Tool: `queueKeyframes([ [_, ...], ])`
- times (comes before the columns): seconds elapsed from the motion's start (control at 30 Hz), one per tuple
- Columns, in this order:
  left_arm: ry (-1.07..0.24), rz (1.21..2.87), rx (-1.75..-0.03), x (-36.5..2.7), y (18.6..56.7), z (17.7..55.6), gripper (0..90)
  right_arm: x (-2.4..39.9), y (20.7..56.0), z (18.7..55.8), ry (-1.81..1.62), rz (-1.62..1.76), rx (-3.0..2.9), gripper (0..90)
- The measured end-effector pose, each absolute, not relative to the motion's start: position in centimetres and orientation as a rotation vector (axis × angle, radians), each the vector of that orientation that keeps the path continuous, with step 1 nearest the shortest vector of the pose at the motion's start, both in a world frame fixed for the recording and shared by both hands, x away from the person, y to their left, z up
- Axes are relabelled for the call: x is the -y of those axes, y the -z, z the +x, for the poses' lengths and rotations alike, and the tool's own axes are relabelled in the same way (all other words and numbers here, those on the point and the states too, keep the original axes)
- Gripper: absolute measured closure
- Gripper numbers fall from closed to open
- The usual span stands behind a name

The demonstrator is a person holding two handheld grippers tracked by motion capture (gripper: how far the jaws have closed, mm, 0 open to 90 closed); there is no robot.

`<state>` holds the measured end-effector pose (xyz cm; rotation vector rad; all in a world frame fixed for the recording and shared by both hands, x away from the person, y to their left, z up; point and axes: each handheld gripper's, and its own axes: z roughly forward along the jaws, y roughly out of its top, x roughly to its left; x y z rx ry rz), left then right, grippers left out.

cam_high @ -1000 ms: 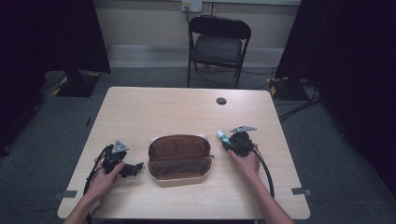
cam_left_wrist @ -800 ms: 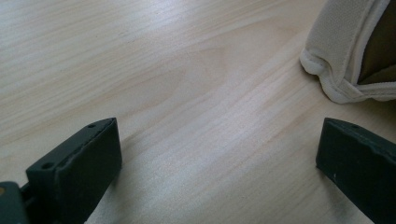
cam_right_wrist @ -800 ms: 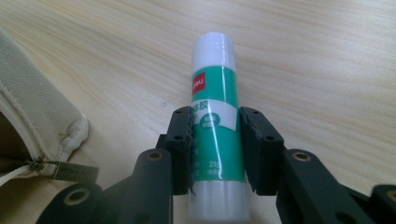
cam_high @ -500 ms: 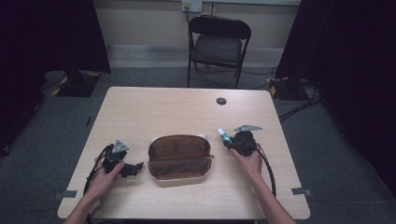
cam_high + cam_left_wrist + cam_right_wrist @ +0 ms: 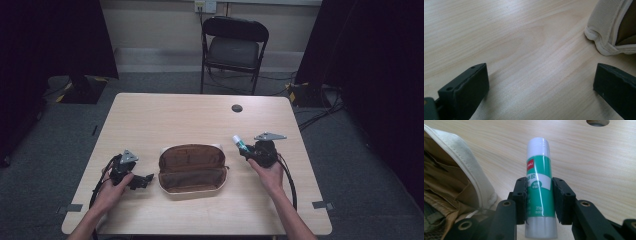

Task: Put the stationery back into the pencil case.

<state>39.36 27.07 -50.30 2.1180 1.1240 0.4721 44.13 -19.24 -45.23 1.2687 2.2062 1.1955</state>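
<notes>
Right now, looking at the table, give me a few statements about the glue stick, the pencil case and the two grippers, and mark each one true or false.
1. The right gripper is clamped on a glue stick. True.
2. The pencil case lies zipped shut. False: it lies open, its brown lining showing.
3. The left gripper holds the case's edge. False: its jaws stand wide apart over bare table, the case's cream edge beside them.
4. The glue stick has a white cap and a green label. True.
5. A folding chair stands beyond the table. True.
</notes>
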Motion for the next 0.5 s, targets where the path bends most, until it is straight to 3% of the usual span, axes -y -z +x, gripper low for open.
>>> queueKeyframes([
  [0.5,-0.471,2.119,-1.121,-27.1,50.3,39.4,0.0,18.7,42.3,42.4,-1.299,1.178,-2.187,66.4],
])
